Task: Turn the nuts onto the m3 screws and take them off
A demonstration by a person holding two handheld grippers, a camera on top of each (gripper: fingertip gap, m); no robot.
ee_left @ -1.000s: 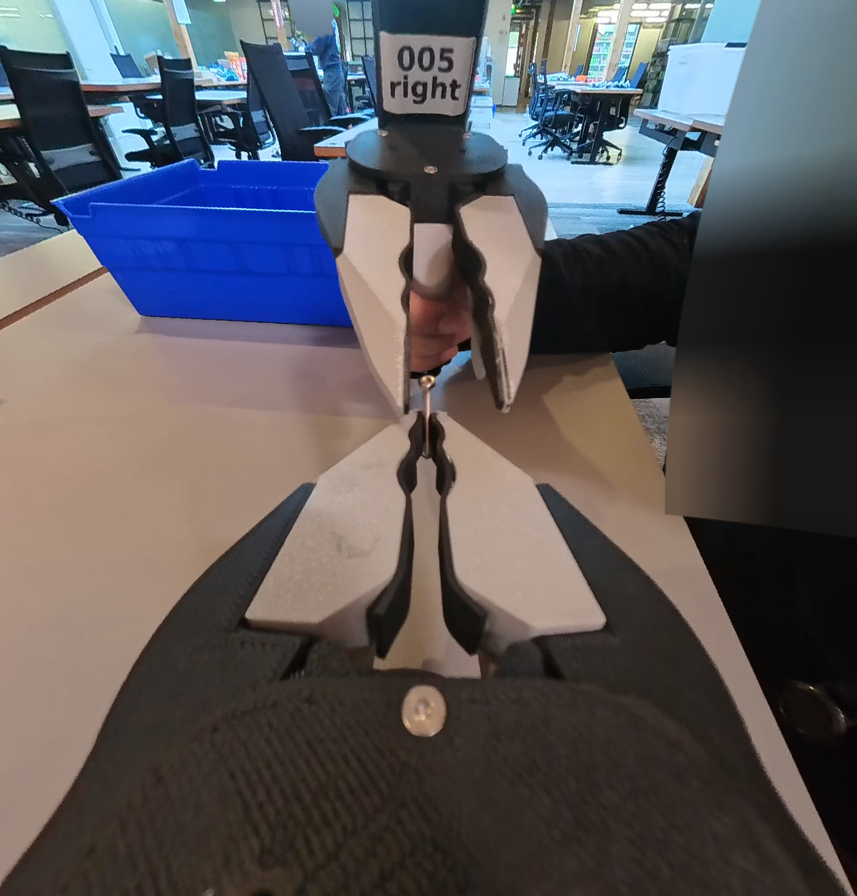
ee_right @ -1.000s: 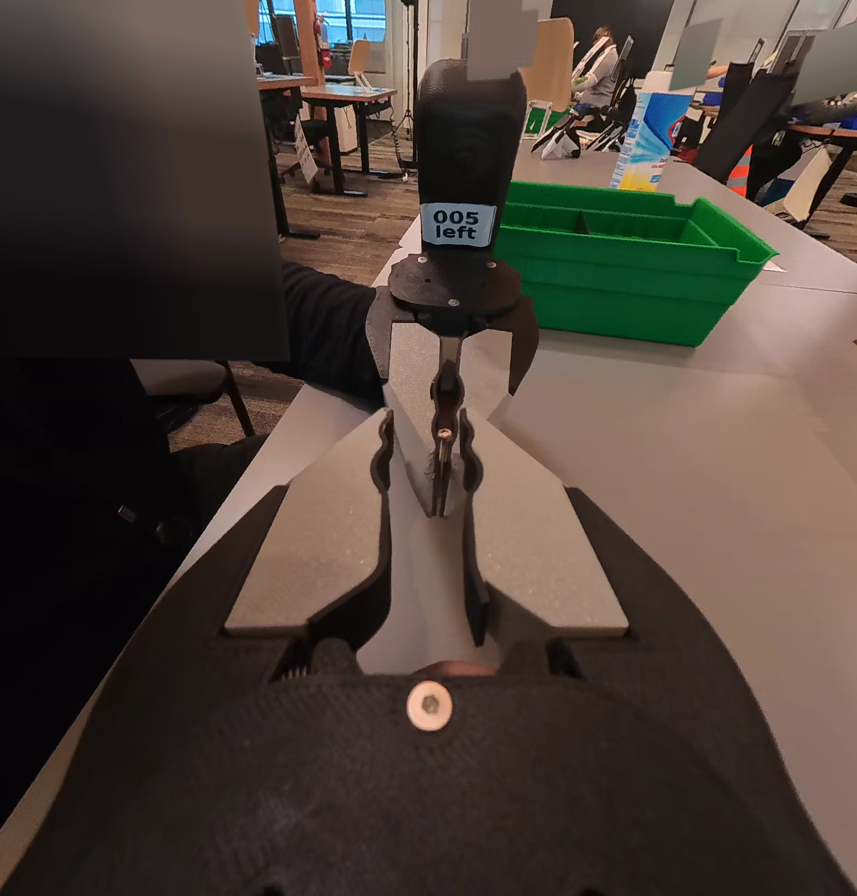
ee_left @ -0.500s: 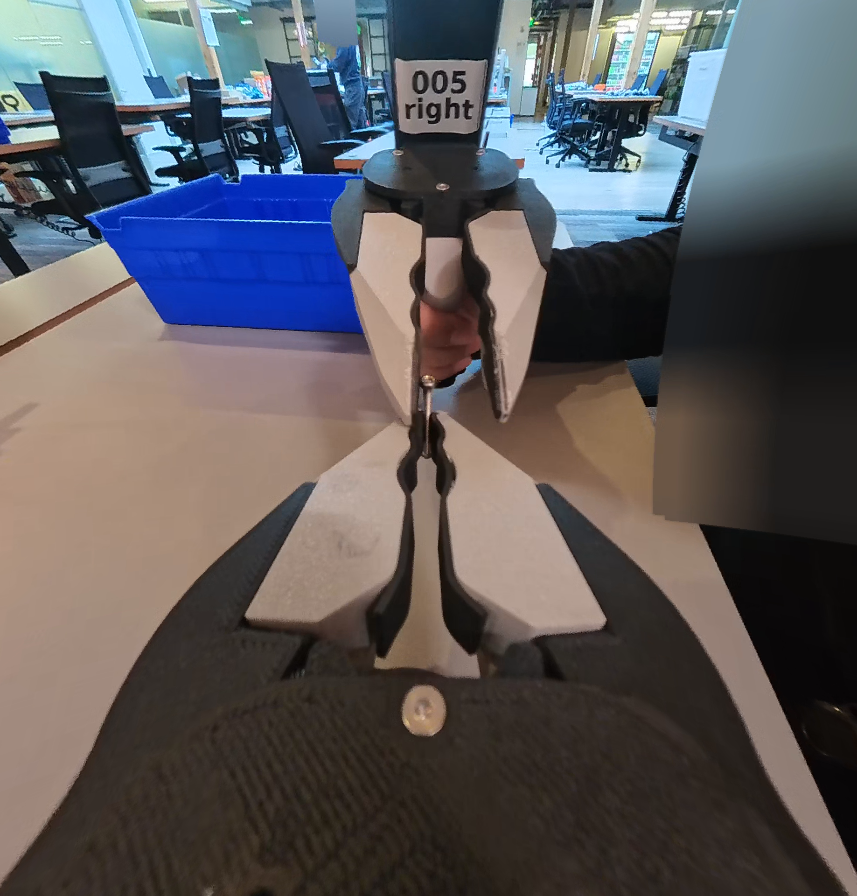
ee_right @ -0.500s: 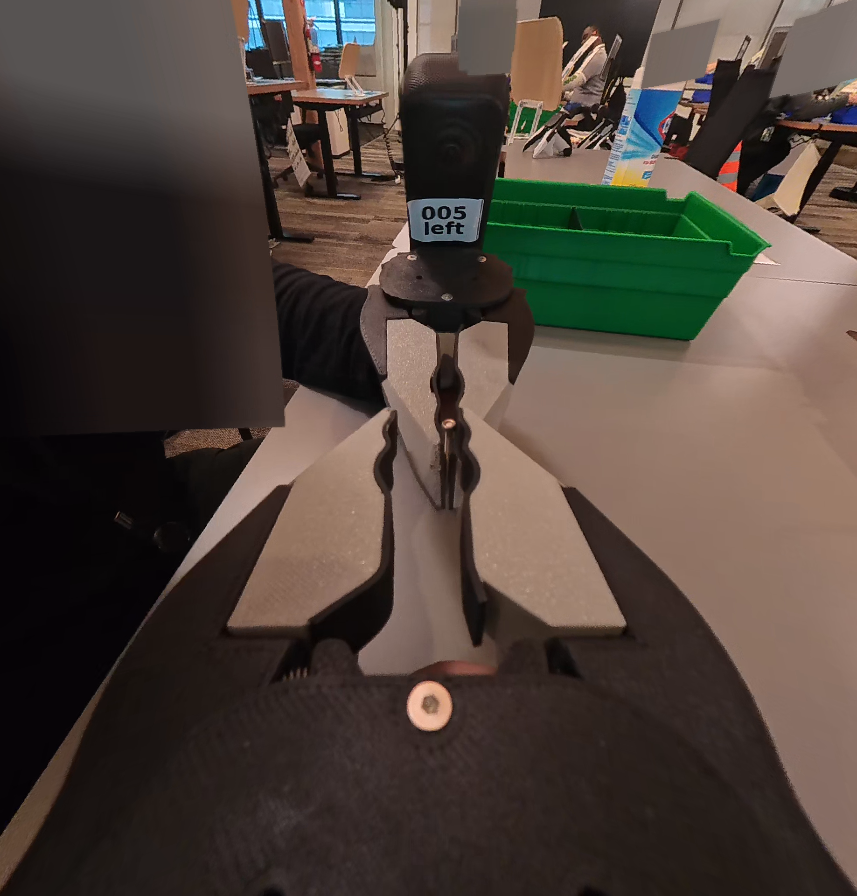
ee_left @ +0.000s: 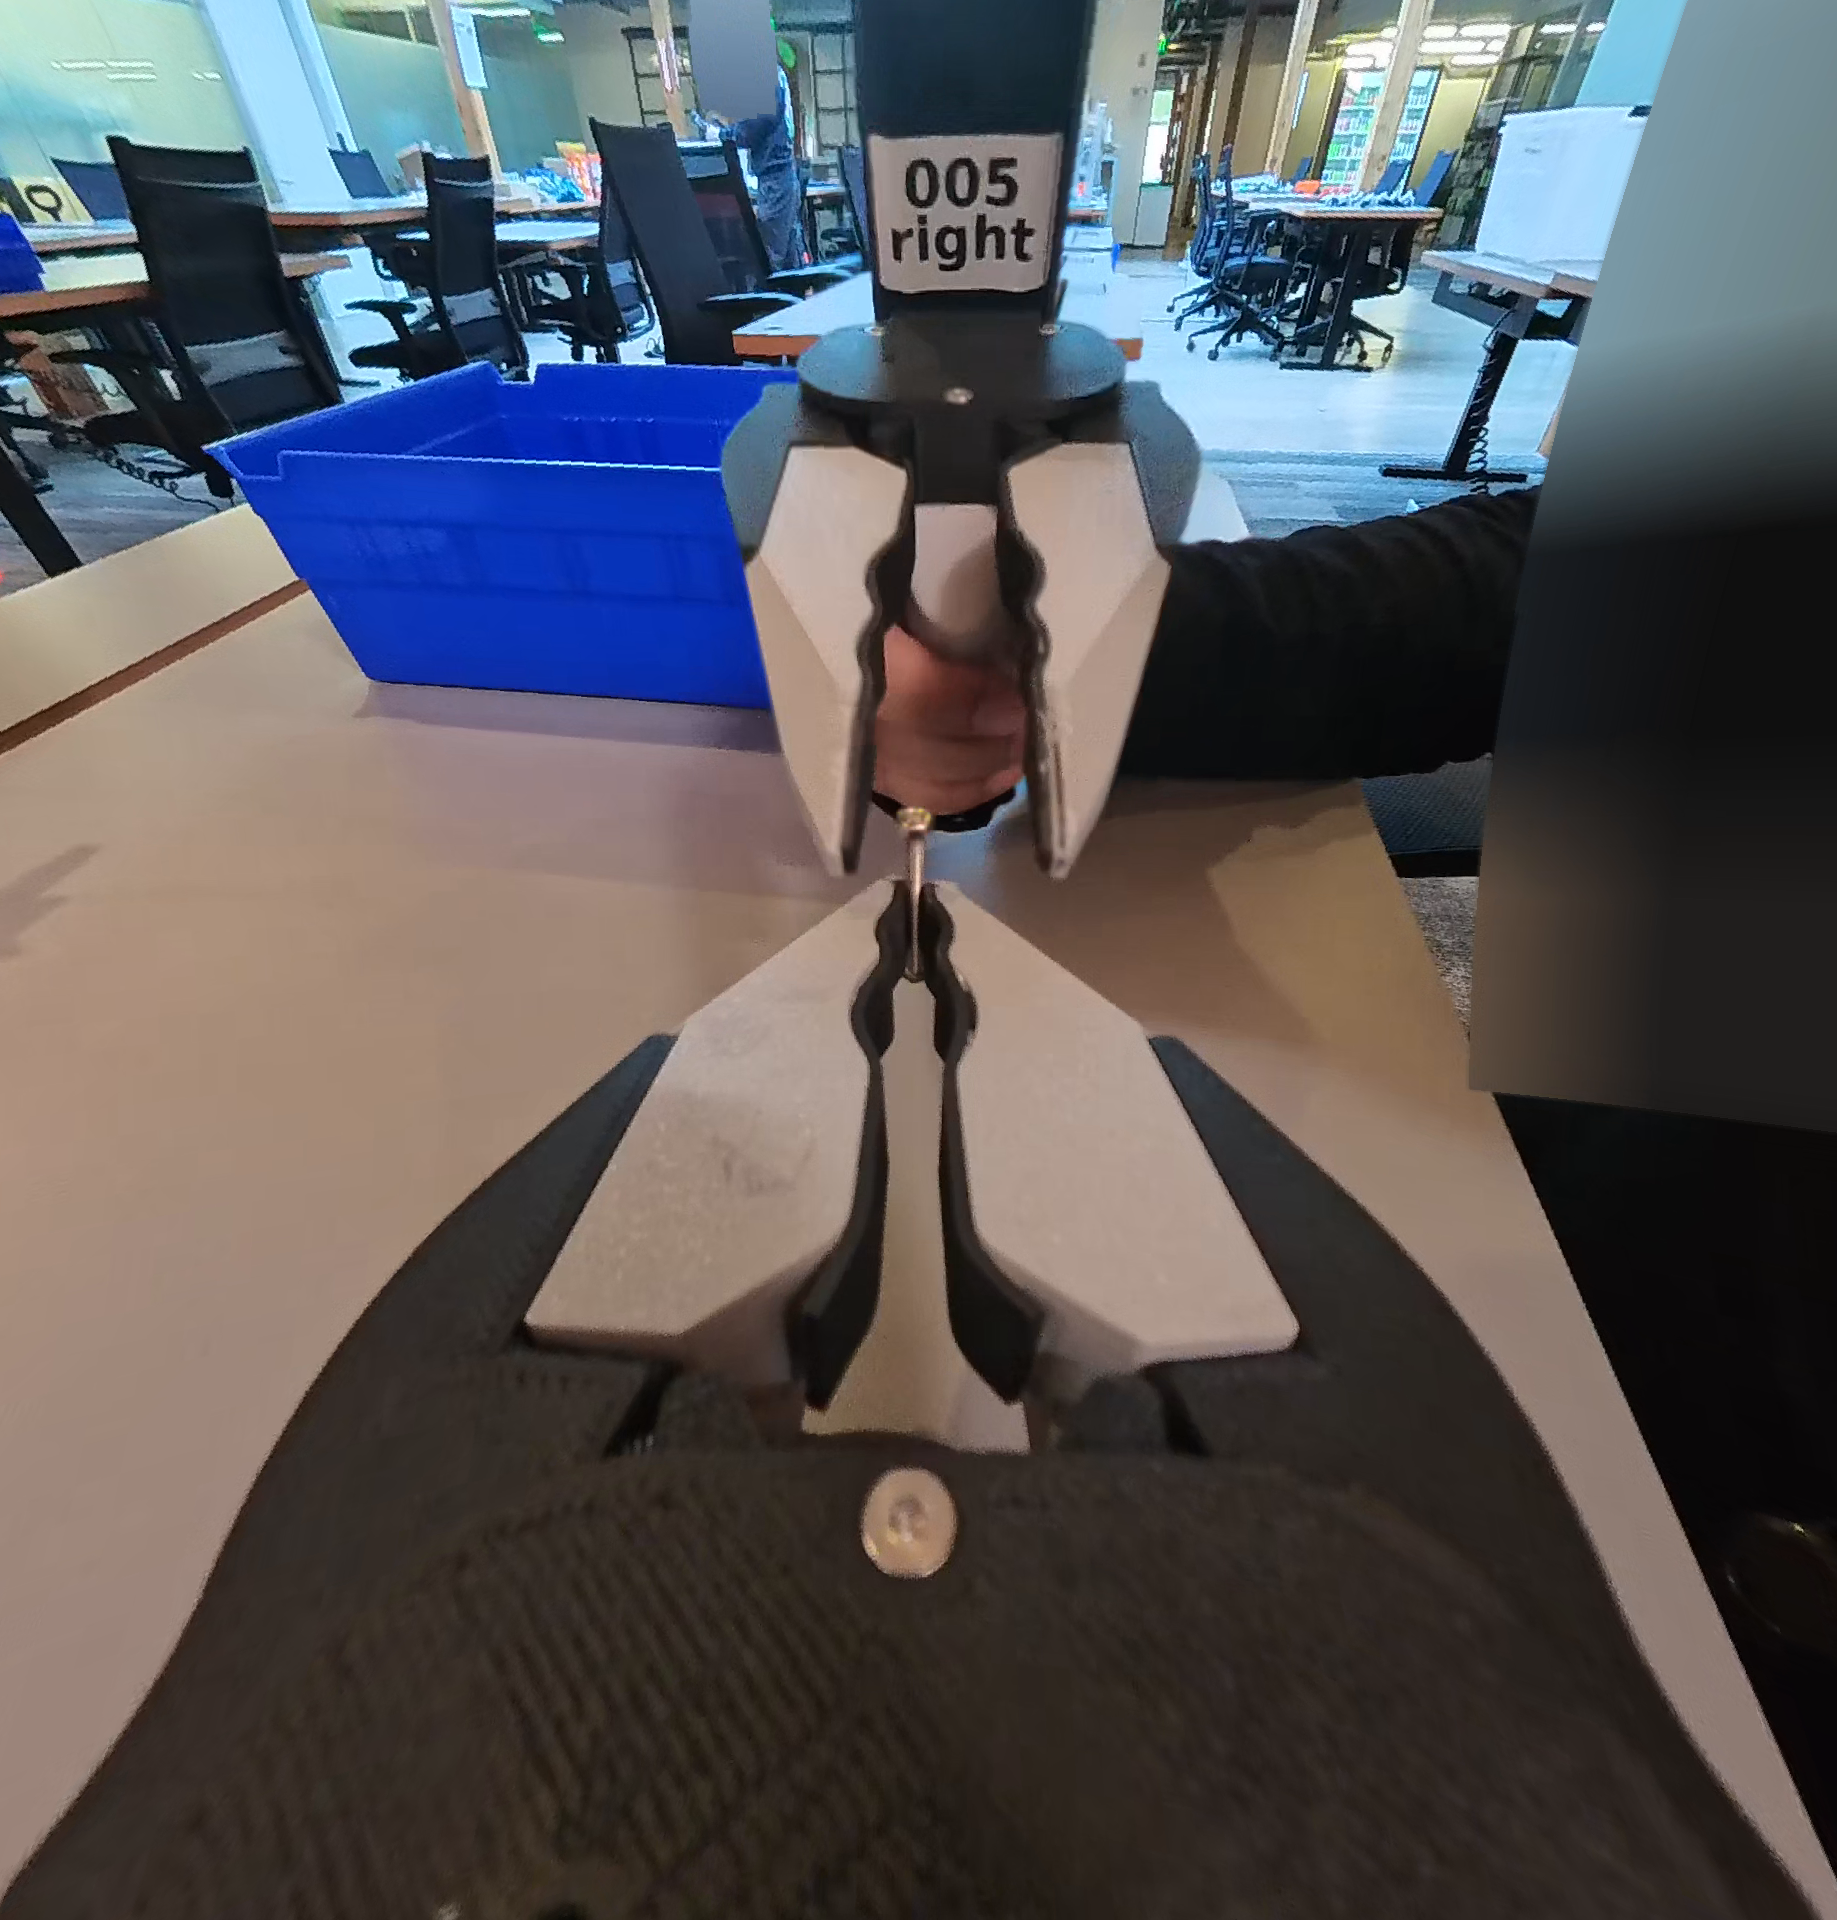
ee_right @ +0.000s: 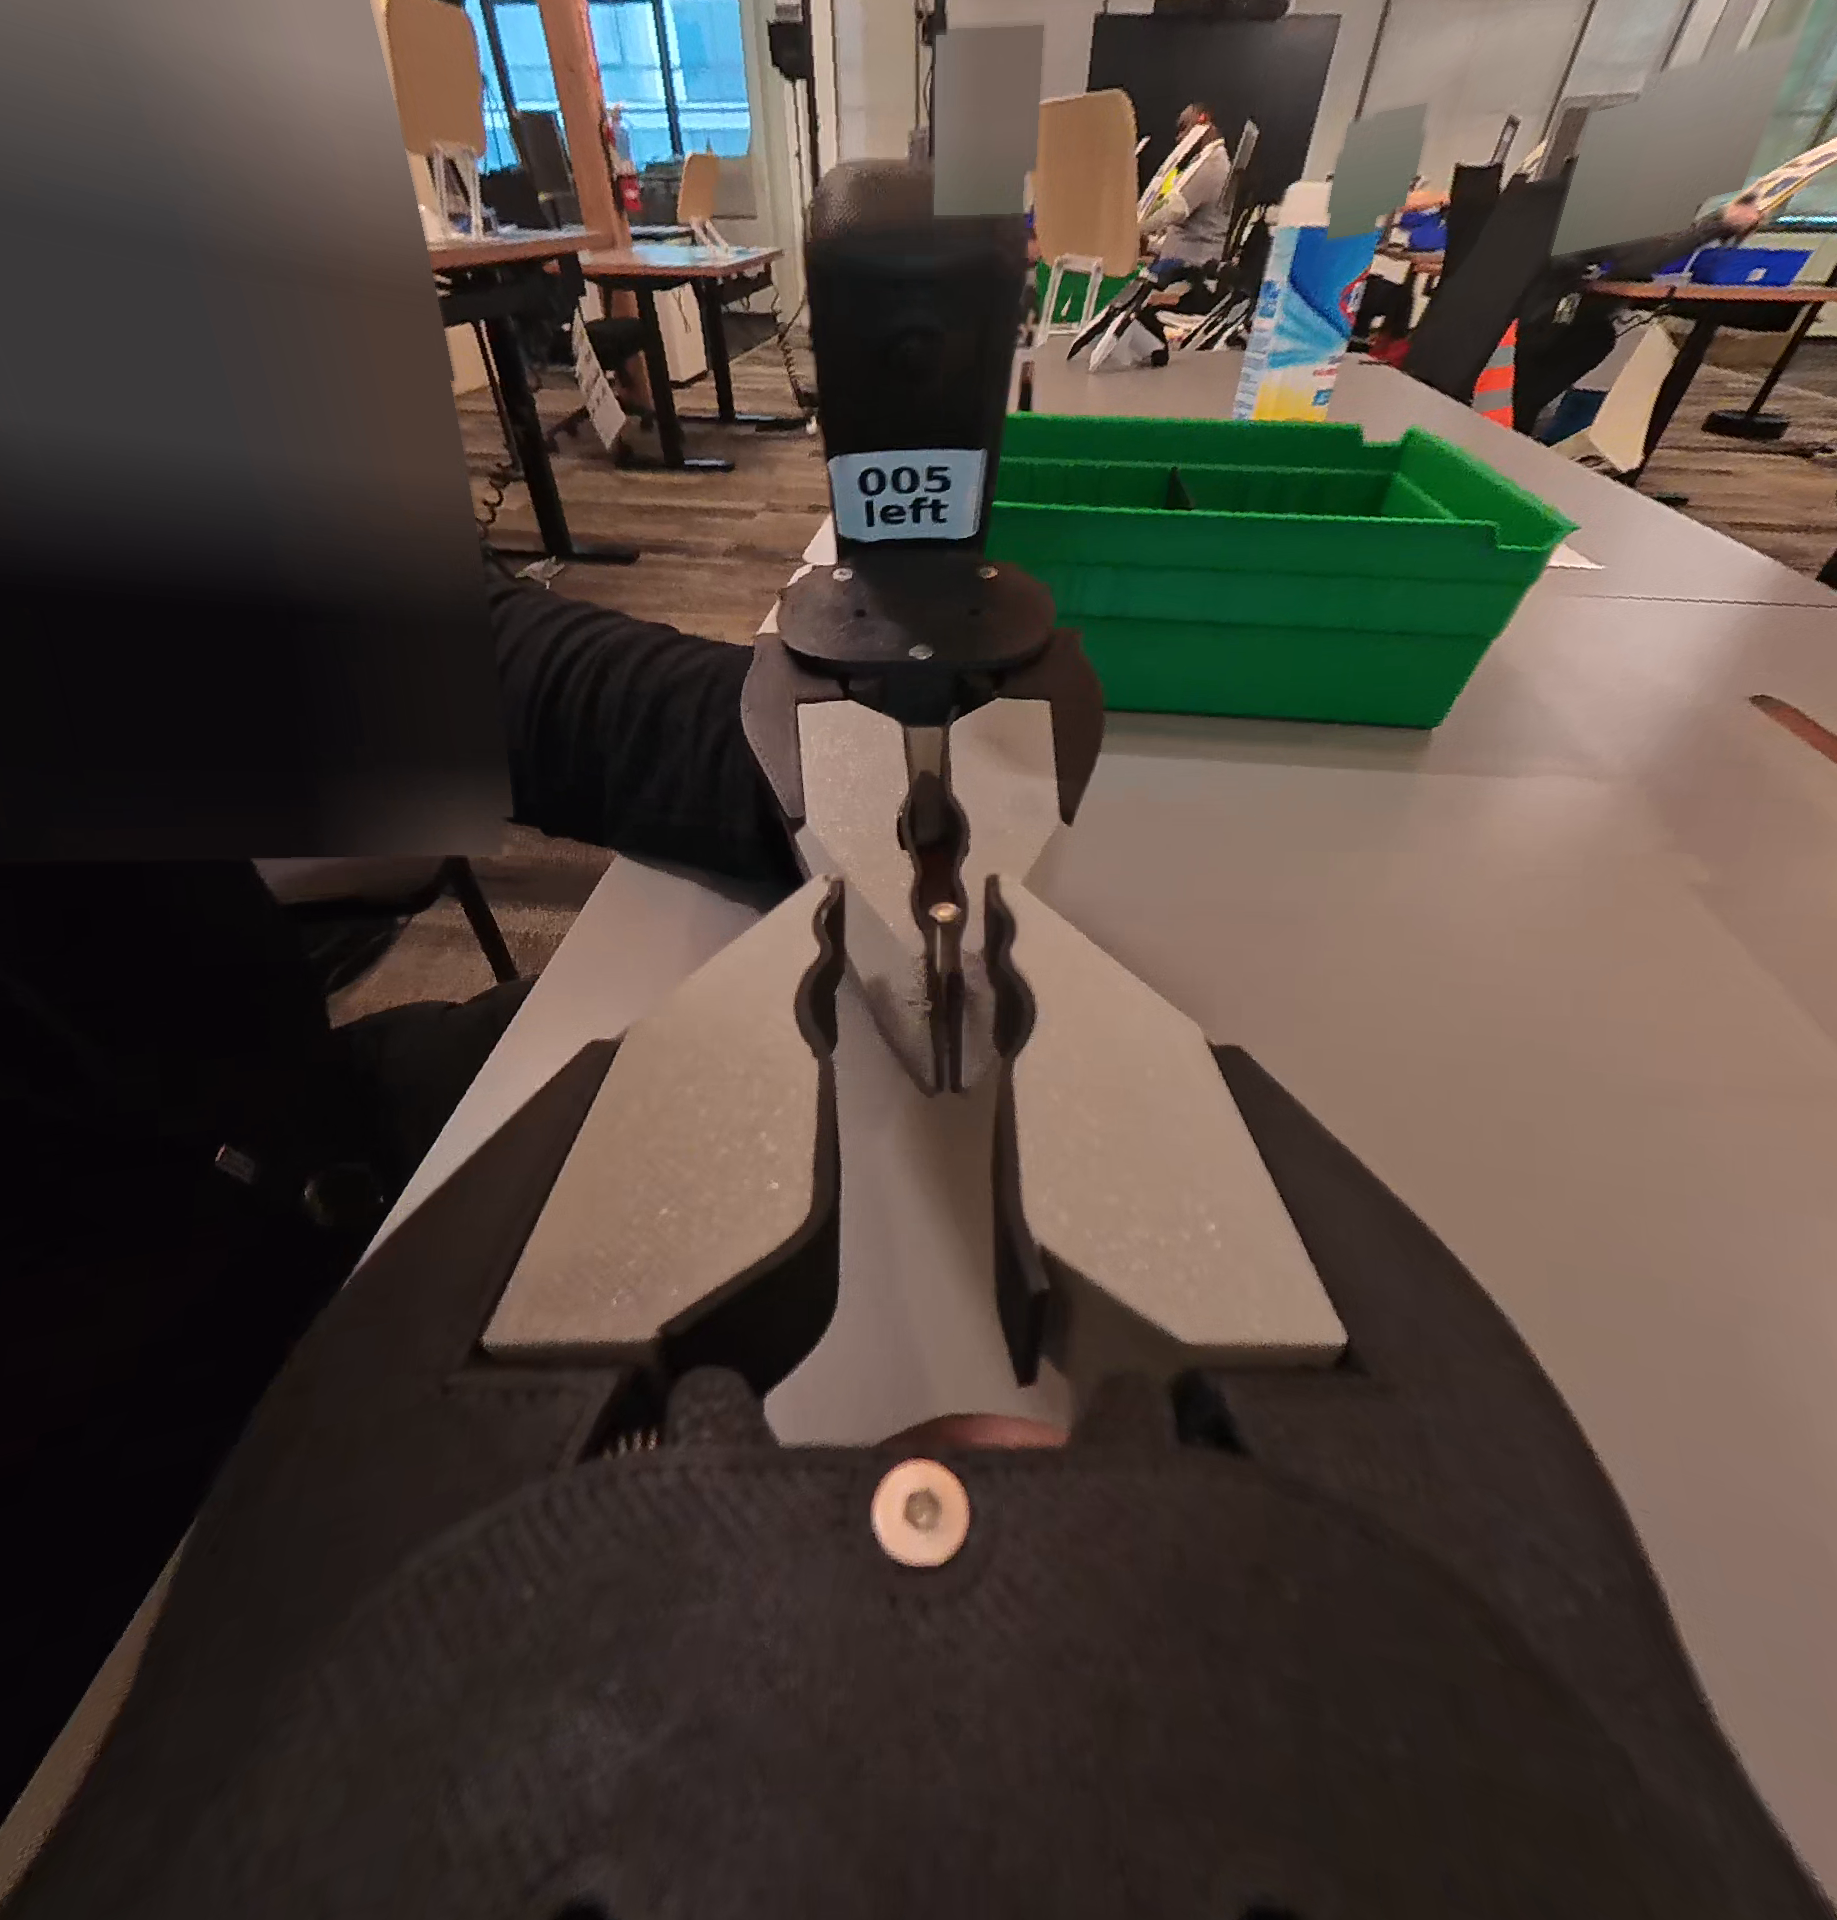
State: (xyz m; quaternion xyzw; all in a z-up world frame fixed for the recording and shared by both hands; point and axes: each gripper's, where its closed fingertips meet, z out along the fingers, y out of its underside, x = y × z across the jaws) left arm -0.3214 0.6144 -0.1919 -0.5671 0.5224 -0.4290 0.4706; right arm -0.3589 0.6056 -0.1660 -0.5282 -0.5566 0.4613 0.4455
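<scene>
The pale grey table (ee_left: 270,1039) carries a blue plastic bin (ee_left: 498,561) toward its far edge in the left wrist view. A green plastic bin (ee_right: 1278,592) stands toward the far edge in the right wrist view. Both tools meet above the table's near edge, by the person's dark sleeve (ee_left: 1329,634).

The left gripper (ee_left: 912,920) has its fingers pressed together on the shank of a thin silver m3 screw (ee_left: 912,899), which is held off the table and points at the other tool. The right gripper (ee_right: 911,904) has its fingers spread, one on each side of the screw's free end and pinching nothing. A small metal piece (ee_left: 912,821) caps that end; I cannot tell whether it is the head or a nut.

To do this step well, I judge the right gripper should centre on the cap, since the cap sits close to one finger rather than midway. It should then close lightly and square to the shank, and turn about the screw's own axis. The left grip should stay firm so the screw does not spin with it or tilt out.

Against the frames a second earlier, little differs. The right fingers are spread about as wide, and the screw is pinched at the same spot. The blue bin has slid rightward in the left wrist view, so the left tool has swung slightly.
</scene>
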